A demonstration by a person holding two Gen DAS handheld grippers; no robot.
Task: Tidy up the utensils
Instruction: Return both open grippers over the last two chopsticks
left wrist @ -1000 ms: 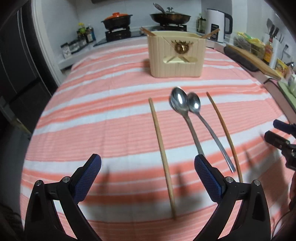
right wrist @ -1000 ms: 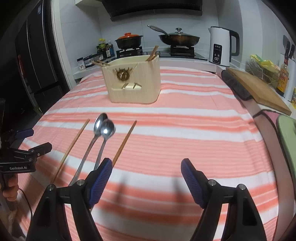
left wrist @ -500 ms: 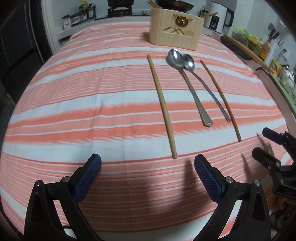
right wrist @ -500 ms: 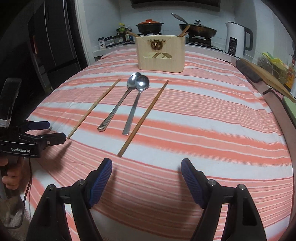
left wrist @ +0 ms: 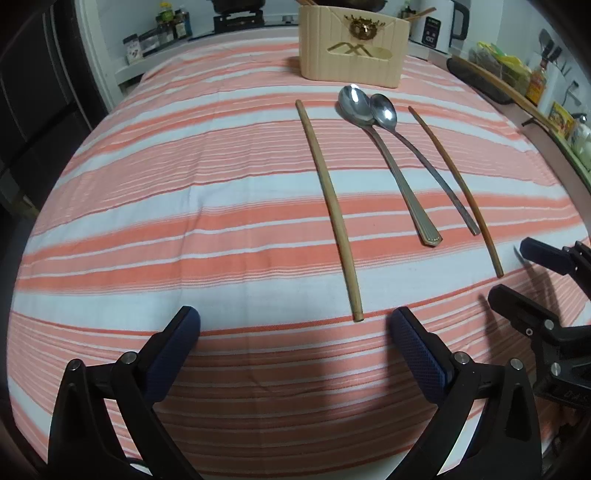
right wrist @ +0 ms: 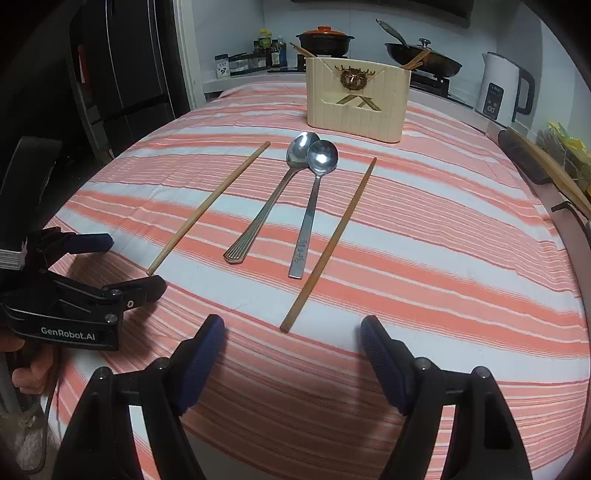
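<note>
Orange-and-white striped tablecloth (right wrist: 443,258), white tiled wall (right wrist: 229,26), stove with pots (right wrist: 325,37), white kettle (right wrist: 502,92), dark fridge (right wrist: 122,66)

The left gripper (right wrist: 136,266) has white letters on its side. They say "GenRobot.AI". Letters on one spoon's (right wrist: 314,199) handle are too small to read.

On the tablecloth (right wrist: 461,236) we see four utensils lying side by side: the left chopstick (right wrist: 210,206), then two spoons (right wrist: 291,192) with their bowls touching, then the right chopstick (right wrist: 332,240). Behind them stands the utensil holder (right wrist: 358,99), with more chopsticks in it. Behind the table we see a stove with a pot (right wrist: 325,38) and a pan (right wrist: 424,59), and a kettle (right wrist: 504,90) to their right.
</note>
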